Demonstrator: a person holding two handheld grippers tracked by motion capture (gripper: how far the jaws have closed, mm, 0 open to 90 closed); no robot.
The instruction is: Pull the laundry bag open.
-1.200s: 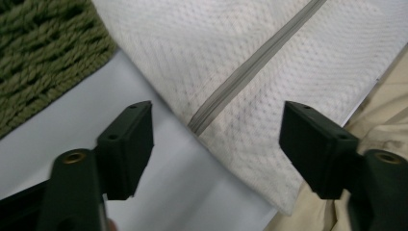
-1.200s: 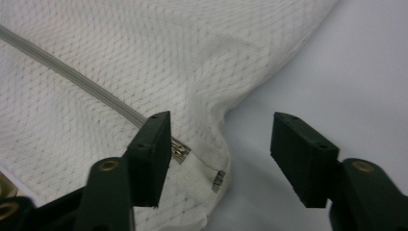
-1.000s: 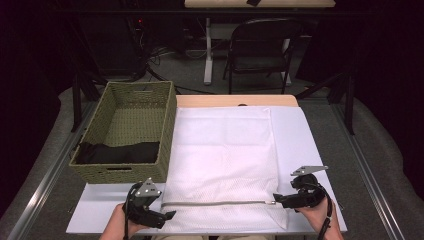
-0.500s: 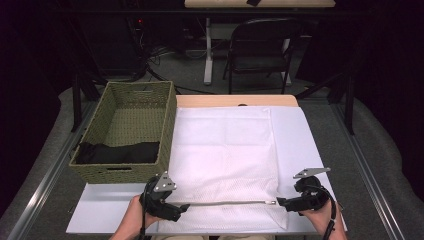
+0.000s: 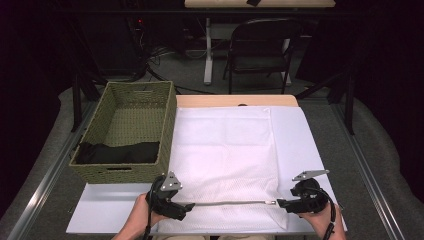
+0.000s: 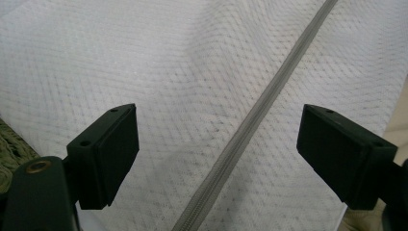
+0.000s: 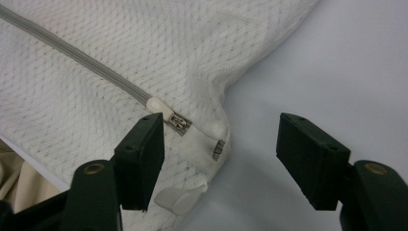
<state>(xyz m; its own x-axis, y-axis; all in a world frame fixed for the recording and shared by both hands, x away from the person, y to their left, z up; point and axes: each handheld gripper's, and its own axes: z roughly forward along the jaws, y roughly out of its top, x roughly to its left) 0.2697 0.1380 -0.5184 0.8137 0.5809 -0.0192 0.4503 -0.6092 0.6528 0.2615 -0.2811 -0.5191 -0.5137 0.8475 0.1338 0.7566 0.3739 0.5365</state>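
White mesh bag (image 5: 225, 160) flat on tabletop (image 5: 300, 130), zipper (image 5: 225, 203) along near edge. Left gripper (image 5: 181, 209) at zipper's left end, jaws wide, straddling zipper, gripping nothing. Right gripper (image 5: 280, 203) at zipper pull (image 7: 177, 122), level, pointing left; jaws just been closing, still apart, bag corner between, unpinched. Basket (image 5: 100, 172) beside bag.
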